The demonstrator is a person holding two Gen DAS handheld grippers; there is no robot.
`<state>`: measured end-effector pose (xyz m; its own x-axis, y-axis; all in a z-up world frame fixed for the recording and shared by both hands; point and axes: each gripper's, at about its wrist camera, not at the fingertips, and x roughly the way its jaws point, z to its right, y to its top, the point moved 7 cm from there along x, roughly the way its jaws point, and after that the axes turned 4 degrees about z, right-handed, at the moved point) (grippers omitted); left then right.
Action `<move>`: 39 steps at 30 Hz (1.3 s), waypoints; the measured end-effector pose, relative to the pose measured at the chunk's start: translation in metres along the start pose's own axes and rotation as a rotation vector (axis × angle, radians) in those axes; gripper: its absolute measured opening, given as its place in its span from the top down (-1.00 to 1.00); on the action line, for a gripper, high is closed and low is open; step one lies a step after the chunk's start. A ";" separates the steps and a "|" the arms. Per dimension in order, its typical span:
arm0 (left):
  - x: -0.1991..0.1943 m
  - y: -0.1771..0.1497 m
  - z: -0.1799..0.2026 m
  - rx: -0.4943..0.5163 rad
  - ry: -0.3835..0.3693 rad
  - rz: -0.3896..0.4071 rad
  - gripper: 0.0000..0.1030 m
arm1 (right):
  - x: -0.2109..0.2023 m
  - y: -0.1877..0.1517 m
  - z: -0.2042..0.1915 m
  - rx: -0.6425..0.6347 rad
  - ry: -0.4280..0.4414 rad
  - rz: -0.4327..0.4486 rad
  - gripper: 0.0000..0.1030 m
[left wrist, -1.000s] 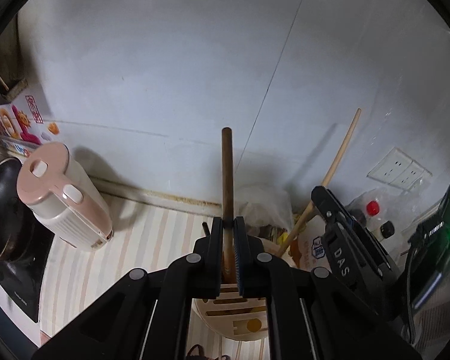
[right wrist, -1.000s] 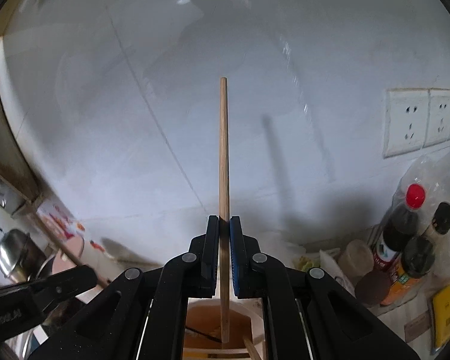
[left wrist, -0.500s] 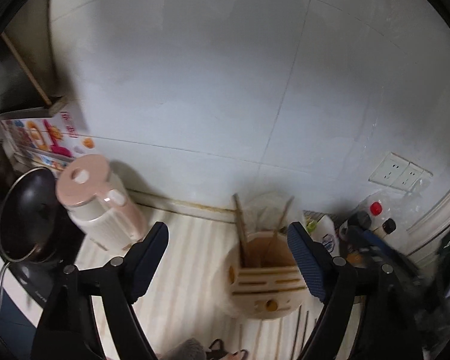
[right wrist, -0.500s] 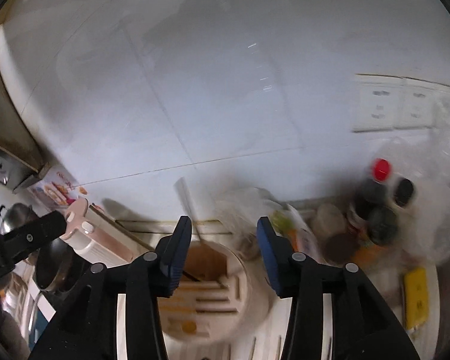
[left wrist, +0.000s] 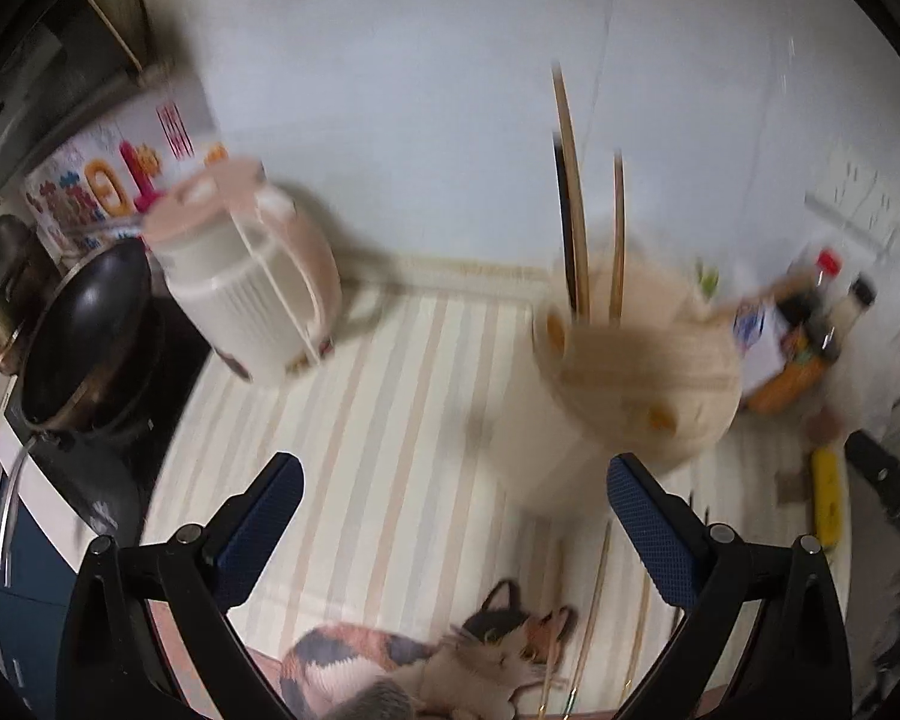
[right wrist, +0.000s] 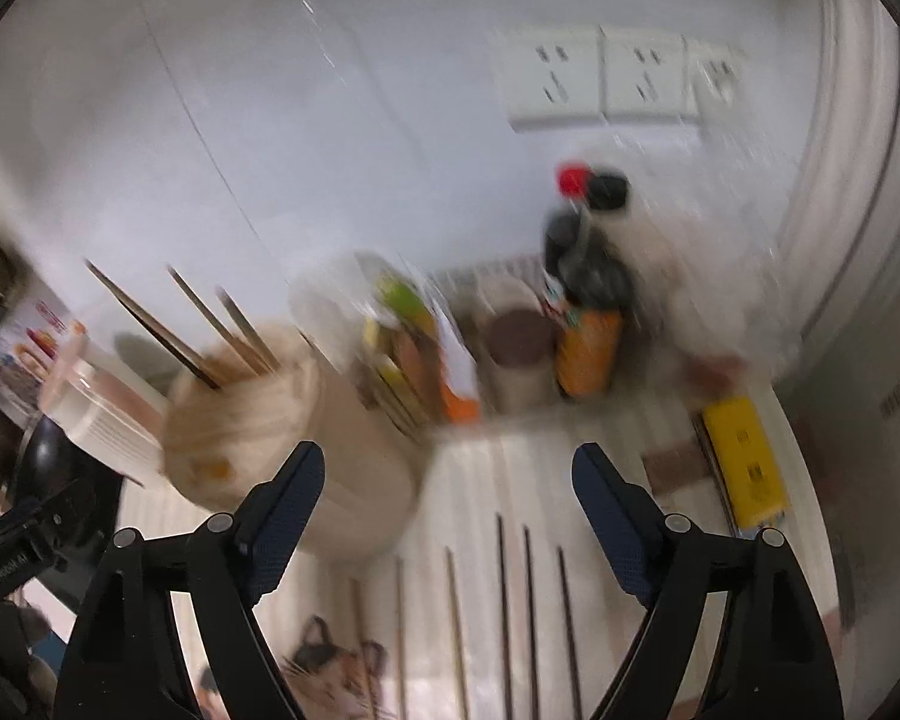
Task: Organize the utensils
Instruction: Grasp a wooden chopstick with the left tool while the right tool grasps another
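A cream utensil holder (left wrist: 624,384) stands on the striped counter, with several wooden chopsticks (left wrist: 573,204) upright in it. It also shows in the right wrist view (right wrist: 282,426), its chopsticks (right wrist: 210,324) leaning left. More chopsticks (right wrist: 510,600) lie flat on the counter in front of the holder. My left gripper (left wrist: 453,522) is open and empty, in front of and to the left of the holder. My right gripper (right wrist: 444,516) is open and empty, above the loose chopsticks. Both views are blurred.
A pink and white kettle (left wrist: 246,300) and a black pan (left wrist: 84,342) stand at the left. Sauce bottles (right wrist: 588,294), a jar and a yellow packet (right wrist: 744,462) stand at the right under wall sockets (right wrist: 606,78). A cat picture (left wrist: 426,660) lies at the counter's front edge.
Both grippers held a chopstick over the holder, then opened and let go. The chopsticks now stand in the holder. Both grippers have pulled back and tilted down toward the counter.
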<state>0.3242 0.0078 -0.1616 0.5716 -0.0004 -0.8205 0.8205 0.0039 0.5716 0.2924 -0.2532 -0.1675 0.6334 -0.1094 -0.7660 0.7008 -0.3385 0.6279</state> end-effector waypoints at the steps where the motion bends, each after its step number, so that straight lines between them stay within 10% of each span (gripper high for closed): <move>1: 0.007 -0.009 0.001 0.004 0.013 -0.019 -1.00 | 0.005 -0.010 0.006 -0.002 -0.006 -0.020 -0.67; 6: 0.044 -0.054 0.014 0.032 0.027 -0.128 -1.00 | 0.034 -0.053 0.030 -0.002 -0.024 -0.135 -0.60; 10: 0.071 -0.086 0.030 0.038 -0.017 -0.205 -0.94 | 0.064 -0.088 0.042 0.023 0.006 -0.265 0.18; 14: 0.105 -0.129 0.056 0.084 -0.064 -0.341 -0.41 | 0.087 -0.120 0.050 0.031 0.015 -0.361 0.42; 22: 0.148 -0.176 0.082 0.159 -0.074 -0.460 0.30 | 0.107 -0.156 0.050 0.037 0.031 -0.464 0.42; 26: 0.143 -0.170 0.085 0.200 -0.055 -0.448 0.97 | 0.115 -0.167 0.040 0.044 0.064 -0.506 0.42; 39: 0.130 -0.162 0.007 0.039 -0.027 -0.480 0.95 | 0.148 -0.186 0.006 -0.062 0.009 -0.569 0.42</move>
<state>0.2654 -0.0004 -0.3606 0.1281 -0.0193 -0.9916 0.9908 -0.0406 0.1288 0.2535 -0.2123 -0.3981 0.1537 0.0820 -0.9847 0.9499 -0.2868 0.1244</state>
